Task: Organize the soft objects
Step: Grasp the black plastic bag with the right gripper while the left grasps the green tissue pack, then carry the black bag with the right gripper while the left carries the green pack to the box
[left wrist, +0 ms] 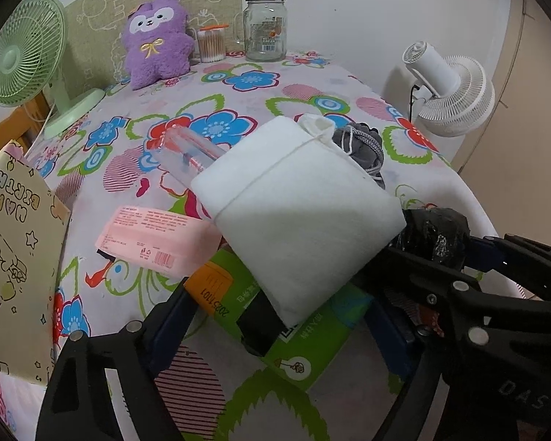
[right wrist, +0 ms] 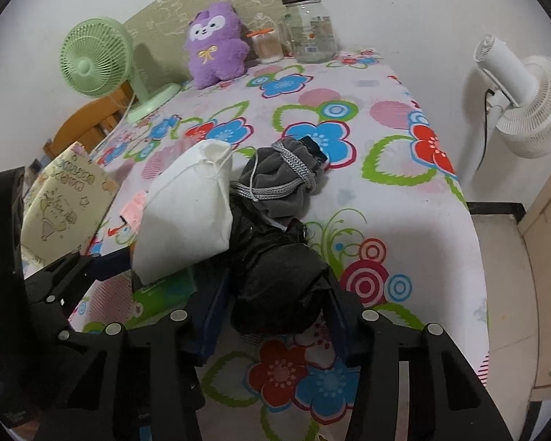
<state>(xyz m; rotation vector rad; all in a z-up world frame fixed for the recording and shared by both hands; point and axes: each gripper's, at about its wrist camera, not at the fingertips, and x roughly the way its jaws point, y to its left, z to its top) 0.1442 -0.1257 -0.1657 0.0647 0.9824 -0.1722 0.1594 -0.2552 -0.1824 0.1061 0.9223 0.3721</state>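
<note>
Left wrist view: left gripper [left wrist: 275, 316] low in frame, jaws wide apart, with the white drawstring pouch [left wrist: 297, 213] filling the centre between and above the fingers. Whether a finger touches the pouch is hard to tell, it seems only to rest there. Pouch lies on a green box [left wrist: 308, 345] with an orange end; a pink packet [left wrist: 154, 242] sits left of centre, a clear plastic case [left wrist: 187, 150] just above it. Grey drawstring bag [left wrist: 363, 147] peeks out behind the pouch's top right corner. Right gripper enters from the lower right, a black crinkled bag [left wrist: 437, 231] at its tips. Floral tablecloth [left wrist: 260, 92] covers the table. Upper left: green fan [left wrist: 22, 51], purple plush [left wrist: 154, 40]. Top centre: cotton swab tub [left wrist: 211, 44], glass jar [left wrist: 266, 29]. Upper right: white fan [left wrist: 452, 88]. Left edge: birthday gift bag [left wrist: 14, 253].

Right wrist view: right gripper [right wrist: 275, 312] at bottom centre, jaws clamped on the black crinkled bag [right wrist: 275, 286], which bulges between the two fingers. White drawstring pouch [right wrist: 191, 213] left of centre, touching the black bag; grey drawstring bag [right wrist: 286, 180] just above, at mid-frame. Left gripper [right wrist: 88, 272] shows at the lower left beside the pouch. Purple plush [right wrist: 215, 47] and glass jar [right wrist: 312, 33] along the top, green fan [right wrist: 95, 58] upper left, white fan [right wrist: 525, 99] right edge.
</note>
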